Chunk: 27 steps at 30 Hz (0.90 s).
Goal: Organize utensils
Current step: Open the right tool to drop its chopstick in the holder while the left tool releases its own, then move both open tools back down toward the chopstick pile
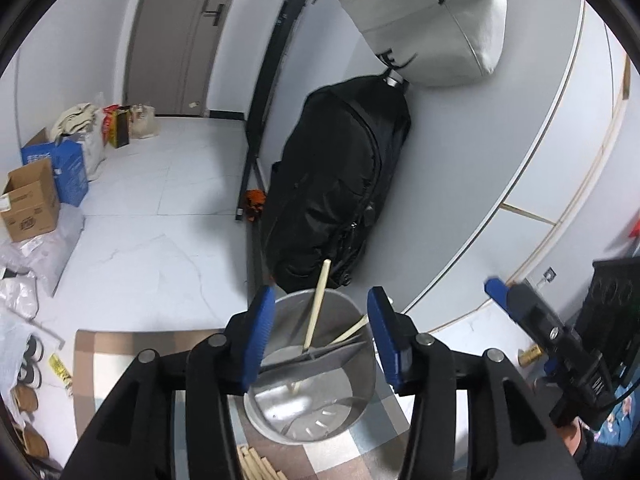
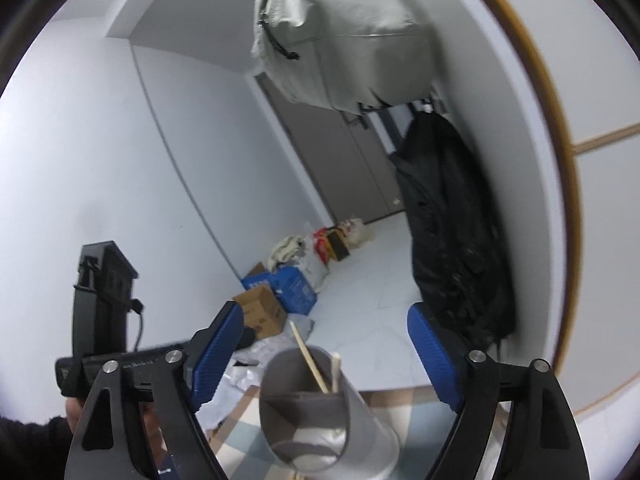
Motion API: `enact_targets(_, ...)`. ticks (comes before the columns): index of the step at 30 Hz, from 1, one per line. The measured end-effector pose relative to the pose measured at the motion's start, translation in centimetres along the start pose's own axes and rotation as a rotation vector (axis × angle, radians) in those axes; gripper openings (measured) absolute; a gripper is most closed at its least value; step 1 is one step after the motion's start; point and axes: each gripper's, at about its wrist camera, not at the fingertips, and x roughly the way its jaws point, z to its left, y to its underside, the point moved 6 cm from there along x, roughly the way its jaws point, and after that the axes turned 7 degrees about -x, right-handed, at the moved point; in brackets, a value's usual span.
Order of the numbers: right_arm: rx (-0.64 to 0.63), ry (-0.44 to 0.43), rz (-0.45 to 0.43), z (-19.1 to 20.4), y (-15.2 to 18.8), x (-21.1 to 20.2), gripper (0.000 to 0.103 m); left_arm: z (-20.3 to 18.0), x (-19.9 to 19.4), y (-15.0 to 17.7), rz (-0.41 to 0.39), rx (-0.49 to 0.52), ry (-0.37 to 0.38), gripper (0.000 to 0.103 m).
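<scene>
both claws (image 1: 320, 334) (image 2: 324, 354) agape above steel holder (image 1: 320, 392) with chopsticks (image 1: 316, 312)

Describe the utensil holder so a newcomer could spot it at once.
Find the black bag hanging against the white wall; just below it, on the checked mat, stands the metal holder. It is the only shiny round container, split by a grey divider, with wooden chopsticks leaning inside.

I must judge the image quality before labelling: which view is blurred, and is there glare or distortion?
Left wrist view: mostly sharp; the metal holder shows soft reflections inside, no hard glare; walls and door bend from the fisheye lens. Right wrist view: softer, with motion blur on the black bag and the wooden trim at the right; the chopsticks remain readable.
</scene>
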Motion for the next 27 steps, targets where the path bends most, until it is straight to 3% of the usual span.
enact_targets(6, -0.083, 0.089, 0.075, 2.1, 2.1, -0.9, 0.103, 1.3, -3.2, 2.6, -0.111, -0.002, -0.153, 0.074)
enact_targets(11, -0.184, 0.137, 0.13, 4.7, 3.8, -1.1, 0.103, 2.3, -4.2, 5.2, -0.111, -0.013, -0.232, 0.075)
enact_targets(15, -0.228, 0.168, 0.165, 6.2, 5.3, -1.5, 0.103, 2.8, -4.8, 7.2, -0.107, -0.024, -0.276, 0.085)
enact_targets(27, -0.296, 0.203, 0.274, 8.8, 10.1, -2.6, 0.103, 4.4, -4.6, 12.0, -0.039, -0.026, -0.328, 0.085)
